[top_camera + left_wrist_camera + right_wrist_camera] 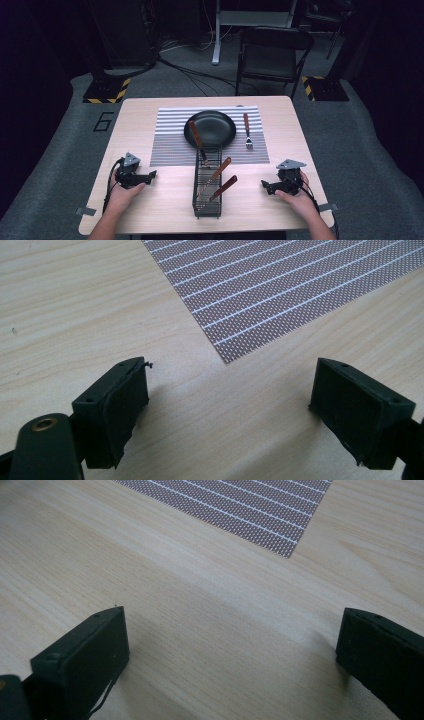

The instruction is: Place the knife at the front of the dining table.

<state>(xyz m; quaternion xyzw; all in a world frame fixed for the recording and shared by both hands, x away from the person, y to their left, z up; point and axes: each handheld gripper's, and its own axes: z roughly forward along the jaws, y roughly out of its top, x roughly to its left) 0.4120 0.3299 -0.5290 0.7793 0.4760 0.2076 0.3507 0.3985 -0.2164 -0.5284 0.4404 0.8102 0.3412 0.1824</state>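
Wire cutlery basket [207, 200] standing between both tools; left hand-held gripper [150, 175] and right hand-held gripper [265, 186] resting on bench [150, 210], jaws spread wide, gripping nothing.

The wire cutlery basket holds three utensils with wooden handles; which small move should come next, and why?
Probably the right gripper should move toward the wire cutlery basket and the nearest wooden-handled utensil. Both grippers rest open on the table, the left gripper too. A fork already lies beside the black plate on the striped placemat.
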